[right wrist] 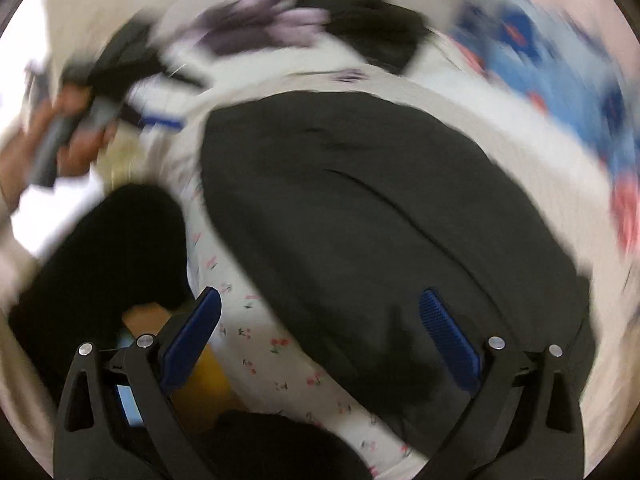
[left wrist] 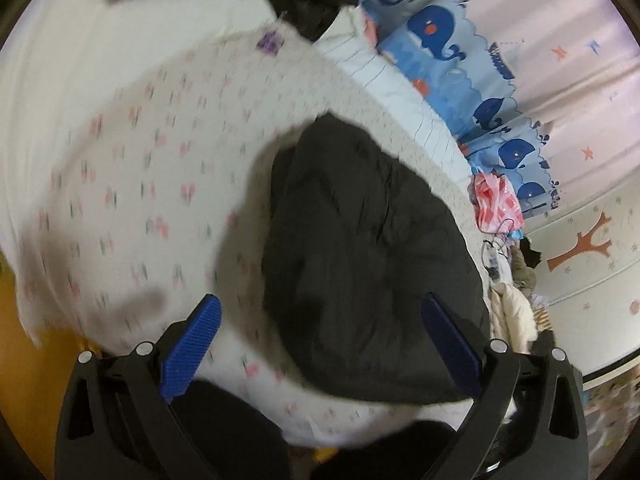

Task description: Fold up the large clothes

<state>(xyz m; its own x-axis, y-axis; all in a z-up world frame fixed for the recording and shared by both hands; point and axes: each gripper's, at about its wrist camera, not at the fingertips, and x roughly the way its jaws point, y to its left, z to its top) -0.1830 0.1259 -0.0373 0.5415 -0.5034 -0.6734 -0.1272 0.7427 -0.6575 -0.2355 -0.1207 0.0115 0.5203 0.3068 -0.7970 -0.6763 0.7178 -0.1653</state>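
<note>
A large dark grey garment lies folded in a rounded heap on a bed with a white floral sheet. My left gripper is open and empty, held above the garment's near edge. In the right wrist view the same garment fills the middle. My right gripper is open and empty above its near edge. The left gripper shows blurred at upper left of that view, held in a hand. Both views are motion-blurred.
A pile of dark and lilac clothes lies at the far end of the bed. A blue whale-print cover and a pink bag lie along the right side by the wall. Yellow floor shows at lower left.
</note>
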